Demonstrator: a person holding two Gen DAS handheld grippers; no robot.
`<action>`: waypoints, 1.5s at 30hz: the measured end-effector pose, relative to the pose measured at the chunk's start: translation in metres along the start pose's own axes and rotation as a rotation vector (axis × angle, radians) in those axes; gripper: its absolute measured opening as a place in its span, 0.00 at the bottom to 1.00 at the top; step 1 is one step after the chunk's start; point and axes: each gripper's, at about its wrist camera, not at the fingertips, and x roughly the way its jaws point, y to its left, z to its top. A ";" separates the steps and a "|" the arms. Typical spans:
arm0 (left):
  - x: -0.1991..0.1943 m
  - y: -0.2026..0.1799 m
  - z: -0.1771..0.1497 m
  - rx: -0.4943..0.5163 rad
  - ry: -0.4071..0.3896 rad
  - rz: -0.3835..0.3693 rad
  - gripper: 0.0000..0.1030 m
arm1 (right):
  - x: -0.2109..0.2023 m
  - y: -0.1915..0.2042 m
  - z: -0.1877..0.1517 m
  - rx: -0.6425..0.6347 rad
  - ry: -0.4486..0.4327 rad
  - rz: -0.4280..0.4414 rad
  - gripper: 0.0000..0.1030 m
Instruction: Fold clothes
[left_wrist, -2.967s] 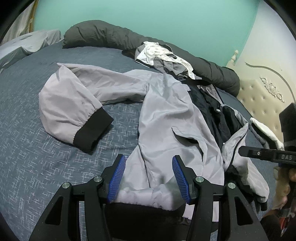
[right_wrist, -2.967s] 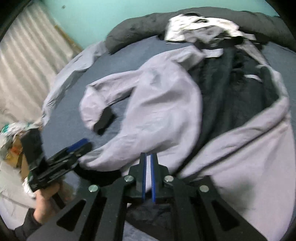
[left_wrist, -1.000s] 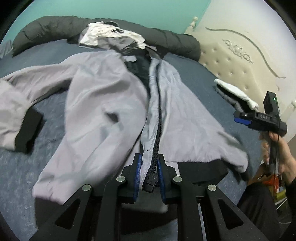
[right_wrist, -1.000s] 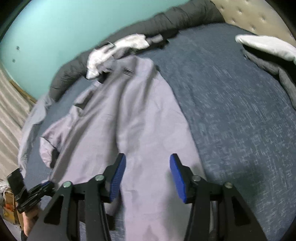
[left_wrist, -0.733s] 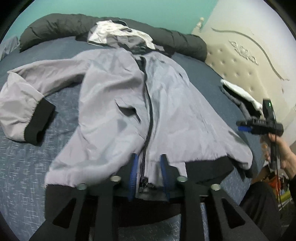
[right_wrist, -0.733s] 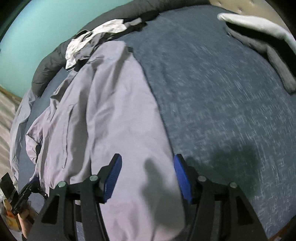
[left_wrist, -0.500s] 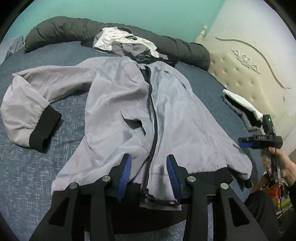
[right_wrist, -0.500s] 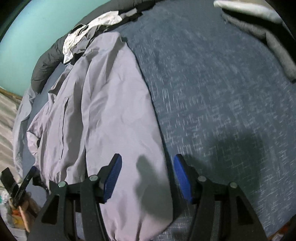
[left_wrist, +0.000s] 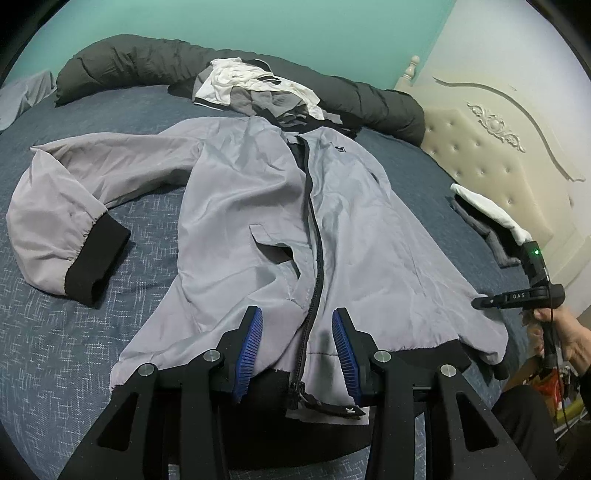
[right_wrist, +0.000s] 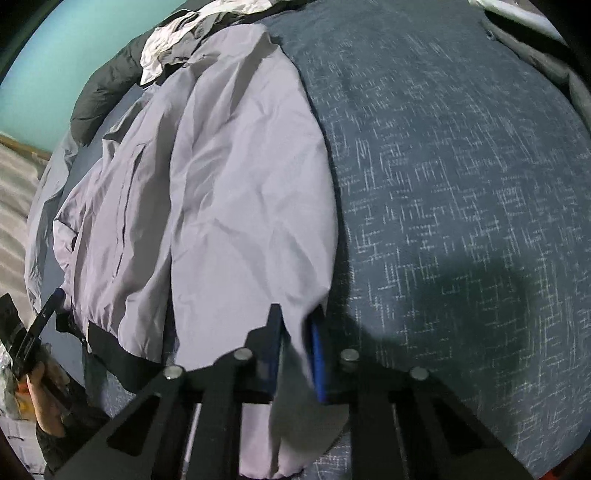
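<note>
With the jacket (left_wrist: 258, 206) flat on the bed (left_wrist: 74, 350), the right tool (right_wrist: 295, 354), its jaws just closing, pinches thin sleeve fabric that may slip out, while the left tool (left_wrist: 297, 350) gapes above the zip.

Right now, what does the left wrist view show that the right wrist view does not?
Only the left wrist view shows the jacket's zipper, its black-cuffed sleeve, the cream headboard and the open left gripper over the hem. Only the right wrist view shows the right gripper, whose fingers have just been closing, pinching the other sleeve. Both share the grey jacket, the blue bedspread and the dark bolster.
</note>
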 end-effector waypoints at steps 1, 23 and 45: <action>0.000 0.000 0.000 0.000 0.000 0.001 0.42 | -0.003 0.001 0.001 -0.010 -0.004 0.002 0.11; 0.002 -0.003 0.002 0.000 -0.004 0.009 0.42 | 0.002 0.003 0.009 -0.044 0.026 0.055 0.38; 0.001 0.002 0.009 -0.017 -0.030 0.034 0.42 | -0.085 0.000 0.060 -0.180 -0.160 -0.234 0.01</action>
